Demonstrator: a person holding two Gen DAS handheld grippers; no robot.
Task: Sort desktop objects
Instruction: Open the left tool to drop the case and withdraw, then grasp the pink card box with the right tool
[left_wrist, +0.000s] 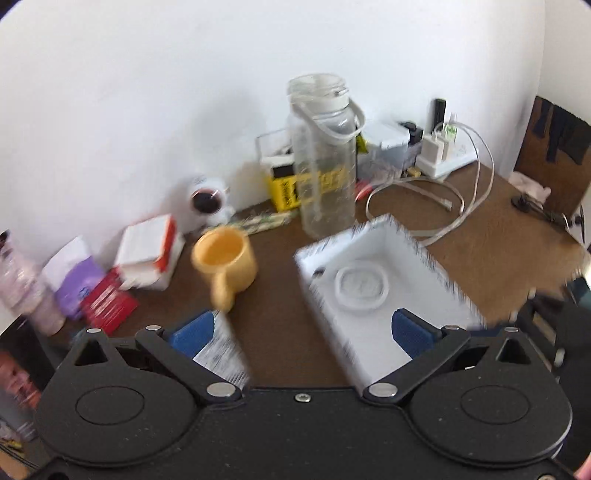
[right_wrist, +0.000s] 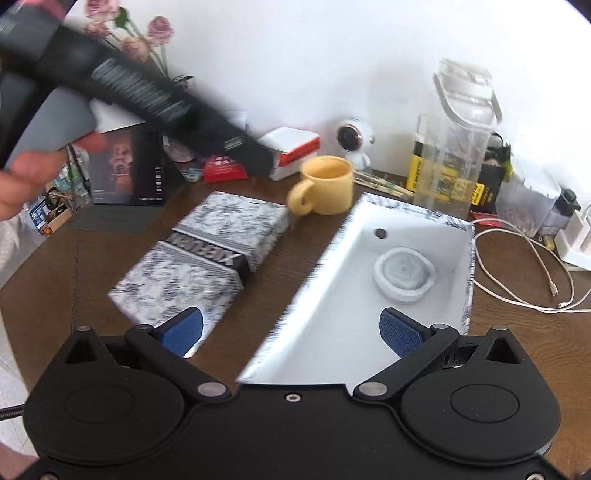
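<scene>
Both pairs of fingers, left (left_wrist: 301, 332) and right (right_wrist: 291, 332), are spread wide and hold nothing. Just beyond them on the bench (right_wrist: 92, 258) lies the open white box (right_wrist: 354, 295), a round white dish (right_wrist: 404, 273) and a small dark piece (right_wrist: 380, 233) inside it. We judge the next pick is best made squarely, fingers straddling one item, clear of the box wall. Behind stands the yellow mug (right_wrist: 327, 188), then the clear bottle (left_wrist: 323, 158) by the wall. Our right view alone shows the patterned lid (right_wrist: 199, 258) whole and a hand (right_wrist: 33, 173) on the left tool; the left view shows it only in part.
</scene>
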